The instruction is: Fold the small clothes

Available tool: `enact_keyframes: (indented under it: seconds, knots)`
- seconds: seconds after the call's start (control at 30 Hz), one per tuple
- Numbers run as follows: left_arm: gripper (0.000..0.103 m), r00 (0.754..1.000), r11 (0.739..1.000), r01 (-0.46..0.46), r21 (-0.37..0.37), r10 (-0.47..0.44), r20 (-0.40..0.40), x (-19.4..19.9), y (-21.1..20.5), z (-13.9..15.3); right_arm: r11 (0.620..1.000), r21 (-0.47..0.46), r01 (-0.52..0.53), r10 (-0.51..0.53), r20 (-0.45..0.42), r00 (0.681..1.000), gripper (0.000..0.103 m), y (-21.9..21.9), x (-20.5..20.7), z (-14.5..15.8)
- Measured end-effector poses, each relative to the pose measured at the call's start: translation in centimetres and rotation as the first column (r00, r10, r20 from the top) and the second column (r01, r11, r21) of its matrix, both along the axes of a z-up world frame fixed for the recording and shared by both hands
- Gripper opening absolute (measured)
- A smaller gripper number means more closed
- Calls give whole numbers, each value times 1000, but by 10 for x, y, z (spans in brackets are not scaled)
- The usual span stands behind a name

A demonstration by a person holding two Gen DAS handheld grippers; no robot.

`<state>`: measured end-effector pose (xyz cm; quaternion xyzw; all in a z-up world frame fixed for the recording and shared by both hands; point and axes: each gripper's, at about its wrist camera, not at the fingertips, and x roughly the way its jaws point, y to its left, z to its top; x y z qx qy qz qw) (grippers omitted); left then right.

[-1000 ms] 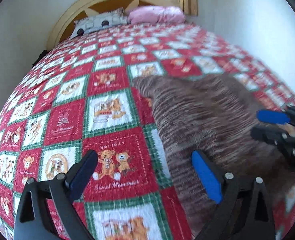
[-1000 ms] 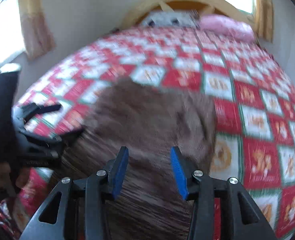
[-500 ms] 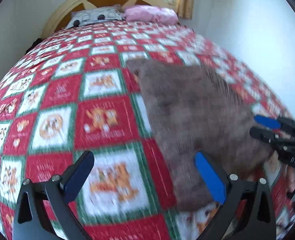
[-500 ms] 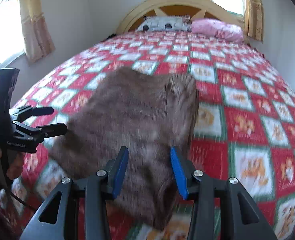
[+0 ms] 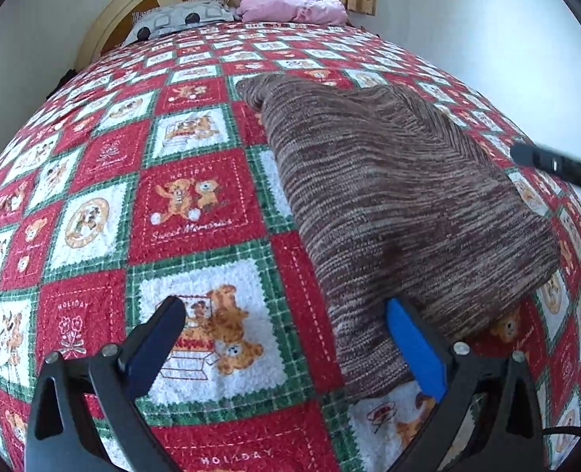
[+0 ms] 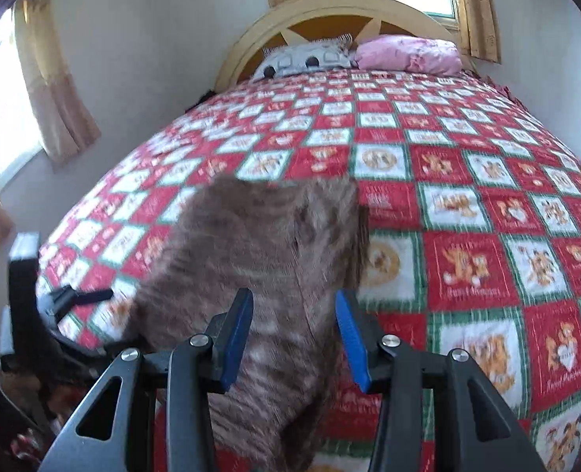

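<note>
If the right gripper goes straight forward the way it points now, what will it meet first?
Most likely the brown knit garment. The right gripper is open, and the cloth fills the space between and ahead of its fingers. Beyond it lies the patchwork quilt. The view is blurred, so depth is uncertain.

The quilt [image 5: 196,204] is a check of red and white squares edged in green, printed with orange-brown teddy bears and white lettering; the knit garment [image 5: 388,196] is brown, streaked with fine lighter and darker lines; both the left gripper [image 5: 286,338] and the right gripper [image 6: 292,334] are black with blue pads; at the top of the frame, one pillow [image 5: 294,6] is pink, the other pillow [image 5: 180,17] grey-white with black dots; the headboard [image 6: 329,11] is pale yellow with orange-brown panels; the curtains [image 6: 50,90] are tan.
</note>
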<state>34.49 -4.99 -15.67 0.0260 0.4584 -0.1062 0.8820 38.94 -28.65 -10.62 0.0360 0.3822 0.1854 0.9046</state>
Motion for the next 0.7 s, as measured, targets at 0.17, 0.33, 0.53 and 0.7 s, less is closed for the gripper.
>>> enact_keyframes:
  seconds: [0.17, 0.33, 0.53, 0.7]
  knots:
    - [103, 1000, 1000, 8, -19, -8, -15, 4, 1, -3, 991, -68, -115, 113, -36, 993, 46, 44, 11, -7]
    - [103, 999, 999, 13, -33, -14, -30, 7, 1, -4, 982, -142, -127, 109, -131, 985, 46, 61, 21, -42]
    - [103, 999, 999, 33, -14, -34, -32, 10, 0, 4, 984, -98, -149, 134, -145, 980, 46, 50, 22, -42]
    - [103, 1000, 1000, 15, -28, -15, -5, 16, 4, 15, 983, -111, -148, 136, -107, 985, 46, 50, 15, -47]
